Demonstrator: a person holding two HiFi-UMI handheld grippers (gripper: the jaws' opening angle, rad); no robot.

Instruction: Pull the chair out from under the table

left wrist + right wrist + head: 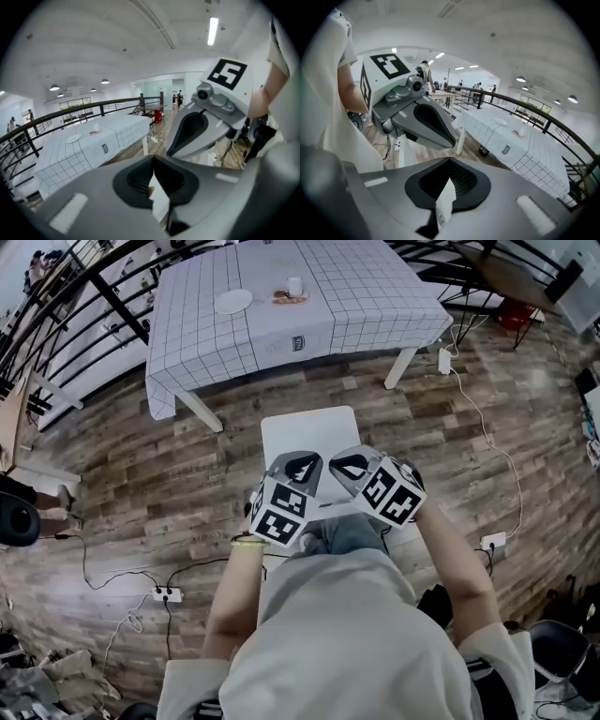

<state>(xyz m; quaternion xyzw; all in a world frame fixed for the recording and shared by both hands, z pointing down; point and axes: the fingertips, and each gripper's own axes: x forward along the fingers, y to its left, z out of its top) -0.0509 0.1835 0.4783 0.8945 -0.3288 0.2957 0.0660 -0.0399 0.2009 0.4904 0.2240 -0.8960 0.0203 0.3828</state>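
The white chair [307,435] stands on the wood floor, clear of the table [197,343], which wears a white checked cloth; the chair's near part is hidden under my grippers and body. My left gripper [304,463] and right gripper [350,463] hover side by side over the seat's near end, jaws pointing towards the table. Both are shut with nothing held. The left gripper view shows its jaws [153,180] meeting, with the right gripper [187,131] beside them. In the right gripper view its jaws [450,182] are also together, the left gripper [427,123] alongside.
A plate [233,301], a cup [294,285] and a small dish rest on the table. Black railings [103,287] run behind it. Power strips [167,594] [493,541] and cables lie on the floor either side of me. A wooden table [511,277] stands far right.
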